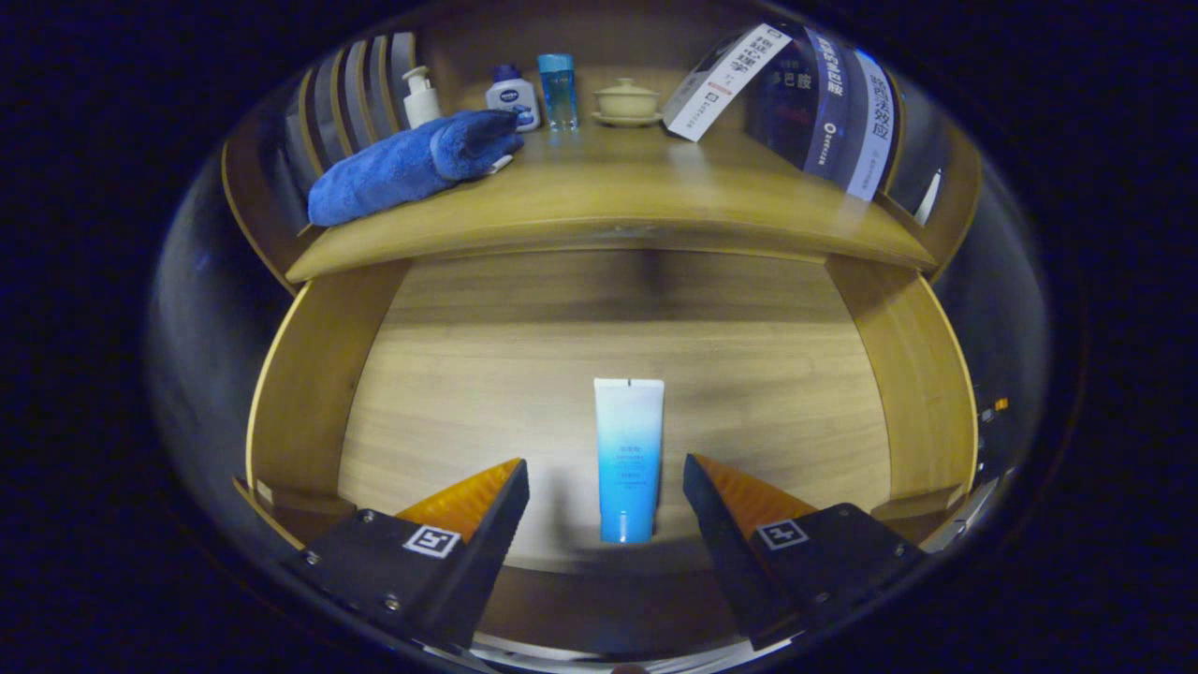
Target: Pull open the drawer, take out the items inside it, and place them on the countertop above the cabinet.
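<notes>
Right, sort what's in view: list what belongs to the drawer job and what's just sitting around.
Part of the job:
- open drawer
- blue and white tube lying in it, between the open gripper fingers, untouched
- countertop

Just lying about, all on the countertop:
- rolled blue towel
- pump bottle
- white bottle
- clear blue bottle
- lidded cup
- leaning boxes

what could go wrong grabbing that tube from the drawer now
The gripper is open, with the blue and white tube lying flat between its fingers on the drawer floor. The fingers may scrape the wood or squeeze the soft tube so it slips. On the way up, the tube could catch the countertop edge overhanging the drawer, or bump the blue towel on the countertop.
</notes>
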A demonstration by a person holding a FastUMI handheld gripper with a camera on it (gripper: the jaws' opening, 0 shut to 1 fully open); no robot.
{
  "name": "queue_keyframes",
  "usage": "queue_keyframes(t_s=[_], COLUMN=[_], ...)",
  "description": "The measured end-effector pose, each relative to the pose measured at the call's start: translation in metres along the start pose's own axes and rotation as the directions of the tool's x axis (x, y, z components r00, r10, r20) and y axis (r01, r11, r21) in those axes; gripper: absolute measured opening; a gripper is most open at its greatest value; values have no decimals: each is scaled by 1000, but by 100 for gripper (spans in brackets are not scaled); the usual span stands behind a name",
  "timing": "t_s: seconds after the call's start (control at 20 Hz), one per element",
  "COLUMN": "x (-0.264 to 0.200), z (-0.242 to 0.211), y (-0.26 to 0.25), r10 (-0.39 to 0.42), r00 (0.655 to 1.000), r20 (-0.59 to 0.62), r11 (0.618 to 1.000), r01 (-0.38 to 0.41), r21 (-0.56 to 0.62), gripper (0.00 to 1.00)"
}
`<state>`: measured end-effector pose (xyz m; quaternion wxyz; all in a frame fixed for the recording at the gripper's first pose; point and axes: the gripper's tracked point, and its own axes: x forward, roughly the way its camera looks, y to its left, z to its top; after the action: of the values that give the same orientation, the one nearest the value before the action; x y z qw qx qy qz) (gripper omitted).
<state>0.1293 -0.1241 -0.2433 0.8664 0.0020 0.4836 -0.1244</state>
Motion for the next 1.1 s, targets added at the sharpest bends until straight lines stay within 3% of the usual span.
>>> queue_keyframes(t_s=[0.3,0.45,0.7,0.75,0.9,0.95,1.0,1.05,1.1], x=[16,22,29,30,31,31,31,31,32], z=[-10,-16,-38,-36,-36,-35,-32,-33,-31], y=[1,0,-5,-6,-9,-8,-8,-7,-7], r10=[-26,-33,-35,-37,-62,-64,-61,-66,-62], r00=[999,996,974,975,968,970,974,973,978], r20=[-47,-84,-225,-219,-243,-233,-218,-219,-200], r11=[999,999,999,998,997,997,996,996,997], r01=[25,31,41,48,74,75,72,77,69], r21=[-24,-25,23,44,38,37,43,42,27], gripper=[99,81,80,70,63,55,55,42,41])
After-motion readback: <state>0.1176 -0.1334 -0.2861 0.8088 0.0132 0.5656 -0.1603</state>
